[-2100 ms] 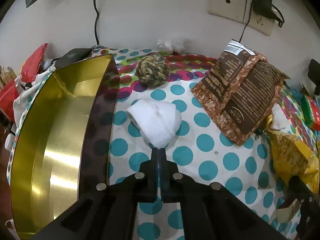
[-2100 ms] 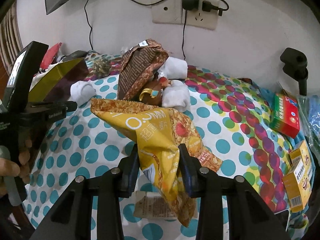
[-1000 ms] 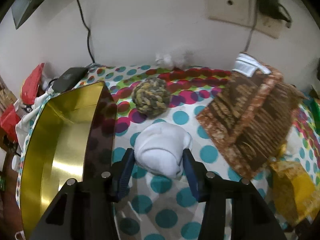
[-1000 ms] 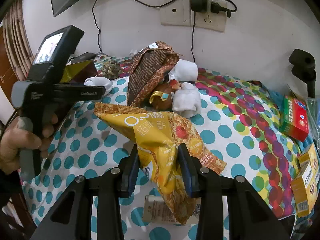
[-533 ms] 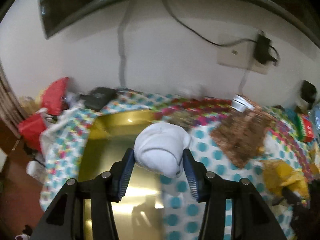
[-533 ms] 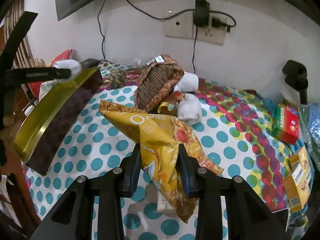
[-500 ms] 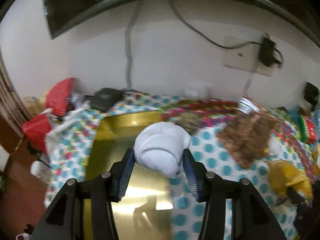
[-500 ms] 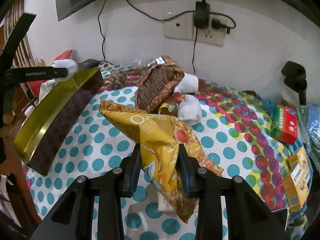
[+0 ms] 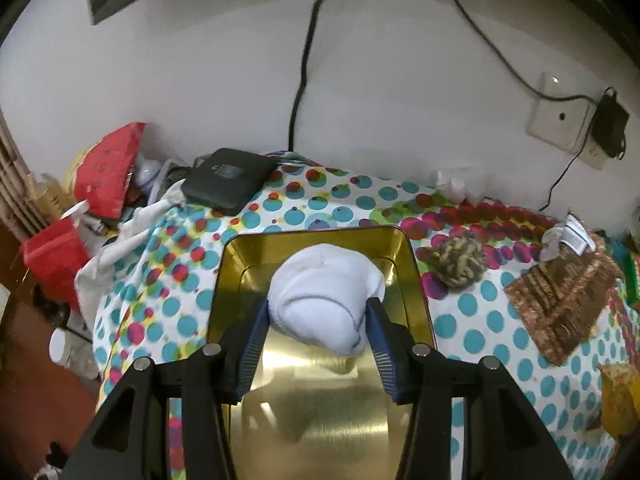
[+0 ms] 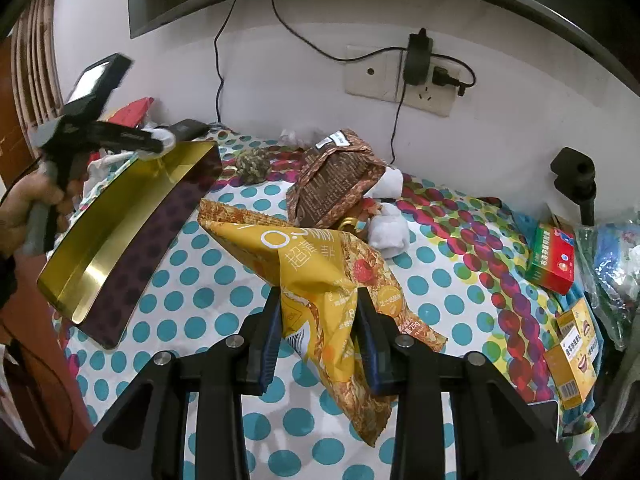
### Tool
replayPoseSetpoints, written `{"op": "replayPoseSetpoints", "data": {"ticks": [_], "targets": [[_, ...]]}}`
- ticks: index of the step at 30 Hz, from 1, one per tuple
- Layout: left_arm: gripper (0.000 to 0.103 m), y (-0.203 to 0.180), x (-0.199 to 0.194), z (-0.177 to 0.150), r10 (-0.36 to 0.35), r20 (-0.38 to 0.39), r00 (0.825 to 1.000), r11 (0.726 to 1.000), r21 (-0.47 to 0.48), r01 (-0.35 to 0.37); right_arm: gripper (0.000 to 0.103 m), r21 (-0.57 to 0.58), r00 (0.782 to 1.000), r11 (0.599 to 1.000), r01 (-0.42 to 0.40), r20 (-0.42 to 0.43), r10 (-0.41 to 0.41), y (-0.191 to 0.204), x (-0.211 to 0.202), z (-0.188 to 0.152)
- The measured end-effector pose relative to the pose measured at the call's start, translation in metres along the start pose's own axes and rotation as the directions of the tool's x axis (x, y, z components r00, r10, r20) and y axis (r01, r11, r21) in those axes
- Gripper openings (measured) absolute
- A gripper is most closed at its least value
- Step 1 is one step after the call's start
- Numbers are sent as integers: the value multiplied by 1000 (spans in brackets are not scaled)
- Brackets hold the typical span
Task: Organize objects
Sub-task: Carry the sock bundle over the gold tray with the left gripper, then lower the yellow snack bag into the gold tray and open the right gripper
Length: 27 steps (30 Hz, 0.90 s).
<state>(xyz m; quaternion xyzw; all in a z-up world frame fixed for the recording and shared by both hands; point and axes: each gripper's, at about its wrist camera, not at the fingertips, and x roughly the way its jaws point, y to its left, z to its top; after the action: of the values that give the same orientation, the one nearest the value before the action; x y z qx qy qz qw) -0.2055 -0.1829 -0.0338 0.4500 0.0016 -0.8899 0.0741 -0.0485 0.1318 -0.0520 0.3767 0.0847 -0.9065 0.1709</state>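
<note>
My left gripper [image 9: 318, 334] is shut on a rolled white sock [image 9: 326, 306] and holds it in the air above the gold tin [image 9: 320, 408]. In the right wrist view that same left gripper [image 10: 160, 142] hangs over the far end of the gold tin [image 10: 100, 240], with a hand on its handle. My right gripper [image 10: 316, 328] is shut on a yellow snack bag [image 10: 316, 268], lifted off the dotted cloth.
A rope ball [image 9: 460, 260] and a brown snack bag [image 9: 560, 304] lie right of the tin. More white socks [image 10: 388, 228], a red-green box [image 10: 552, 260] and yellow boxes [image 10: 572, 356] sit to the right. A black device [image 9: 228, 176] and cables lie by the wall.
My left gripper has lifted the white sock off the cloth and carried it left over the gold tin. My right gripper has raised the yellow bag a little.
</note>
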Motion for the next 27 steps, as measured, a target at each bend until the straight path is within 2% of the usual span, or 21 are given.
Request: {"op": "replayPoseSetpoints", "data": {"ticks": [7, 14, 16, 23, 27], "targets": [[51, 3, 45, 7, -4, -61, 998, 1000, 28, 5, 32, -30, 1000, 1000, 3, -27, -3, 15, 6, 4], [56, 12, 60, 2, 17, -83, 996, 999, 46, -13, 32, -61, 999, 998, -2, -40, -1, 34, 16, 11], [60, 14, 60, -1, 9, -88, 996, 998, 56, -4, 32, -73, 999, 997, -1, -44, -2, 41, 18, 13], [61, 20, 44, -12, -47, -109, 993, 996, 74, 55, 32, -96, 999, 995, -10, -39, 6, 64, 14, 20], [61, 36, 5, -18, -71, -41, 997, 997, 25, 72, 32, -128, 1000, 992, -10, -15, 8, 80, 5, 29]]}}
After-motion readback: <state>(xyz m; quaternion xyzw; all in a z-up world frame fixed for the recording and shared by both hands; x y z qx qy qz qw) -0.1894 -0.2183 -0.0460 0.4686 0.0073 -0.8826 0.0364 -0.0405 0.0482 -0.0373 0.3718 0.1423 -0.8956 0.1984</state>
